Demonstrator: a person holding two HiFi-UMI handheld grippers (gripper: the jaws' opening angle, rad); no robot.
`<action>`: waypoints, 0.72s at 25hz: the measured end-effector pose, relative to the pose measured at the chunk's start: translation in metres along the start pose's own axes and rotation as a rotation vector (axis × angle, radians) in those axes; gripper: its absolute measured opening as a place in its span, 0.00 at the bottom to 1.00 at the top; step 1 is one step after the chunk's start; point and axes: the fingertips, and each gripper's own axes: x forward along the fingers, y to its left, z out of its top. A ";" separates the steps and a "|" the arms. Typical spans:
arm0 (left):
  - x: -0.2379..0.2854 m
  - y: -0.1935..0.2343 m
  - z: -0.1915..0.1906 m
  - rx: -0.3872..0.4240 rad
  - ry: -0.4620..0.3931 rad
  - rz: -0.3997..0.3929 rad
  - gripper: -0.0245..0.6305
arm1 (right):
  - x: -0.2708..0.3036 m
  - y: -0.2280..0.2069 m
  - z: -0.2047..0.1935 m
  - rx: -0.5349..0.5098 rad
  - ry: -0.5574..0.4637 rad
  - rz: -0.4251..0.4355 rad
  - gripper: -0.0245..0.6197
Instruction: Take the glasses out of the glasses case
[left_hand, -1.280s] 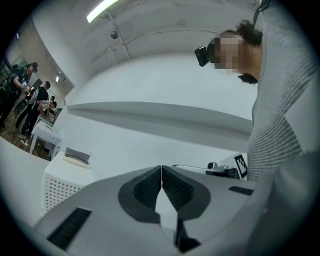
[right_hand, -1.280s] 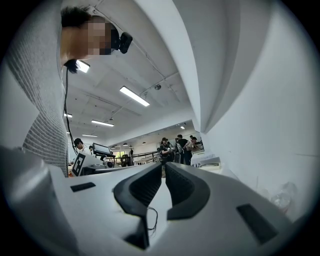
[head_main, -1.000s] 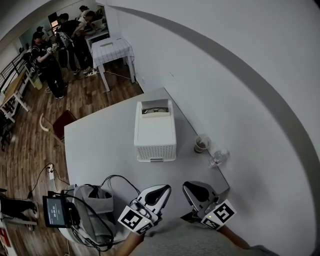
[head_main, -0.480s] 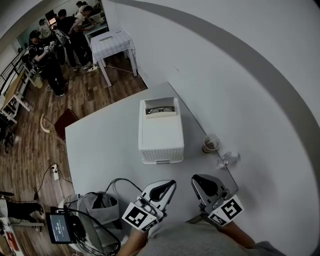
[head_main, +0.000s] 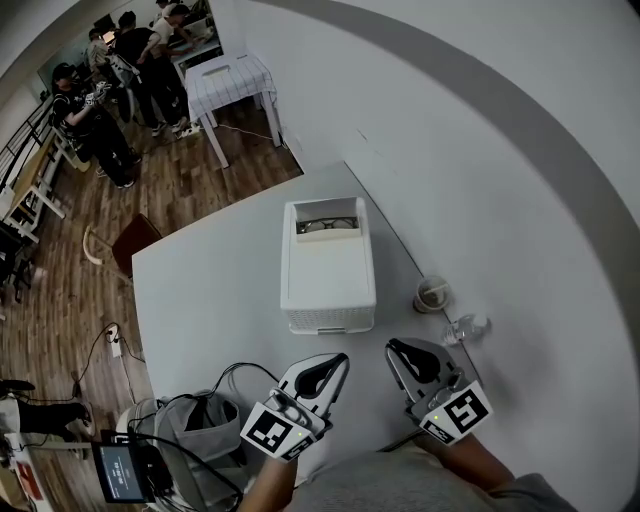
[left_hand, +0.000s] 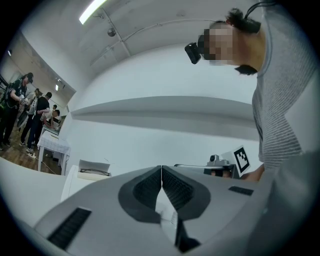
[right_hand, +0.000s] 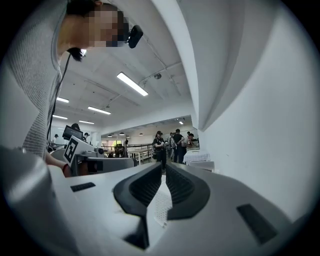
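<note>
Bare white tabletop (head_main: 210, 290) lies open on the left, from 9 to 11 o'clock as seen from the near edge. A white perforated box (head_main: 328, 290) blocks 12 o'clock. A paper cup (head_main: 432, 294) and a clear crumpled item (head_main: 465, 328) crowd the wall (head_main: 480, 200) at 1 to 2 o'clock. A grey bag (head_main: 195, 415) with cables (head_main: 240, 370) fills 8 o'clock.

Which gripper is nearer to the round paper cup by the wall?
Right. The right gripper is just short of the round paper cup; the left gripper is farther to its left.
</note>
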 end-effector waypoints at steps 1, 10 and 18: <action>0.003 0.006 0.003 0.008 -0.003 0.002 0.06 | 0.006 -0.003 0.003 -0.027 0.002 0.001 0.06; 0.032 0.066 0.036 0.096 -0.031 0.032 0.06 | 0.074 -0.026 0.029 -0.147 -0.007 0.067 0.12; 0.056 0.109 0.058 0.146 -0.002 0.050 0.06 | 0.134 -0.048 0.051 -0.282 0.041 0.117 0.20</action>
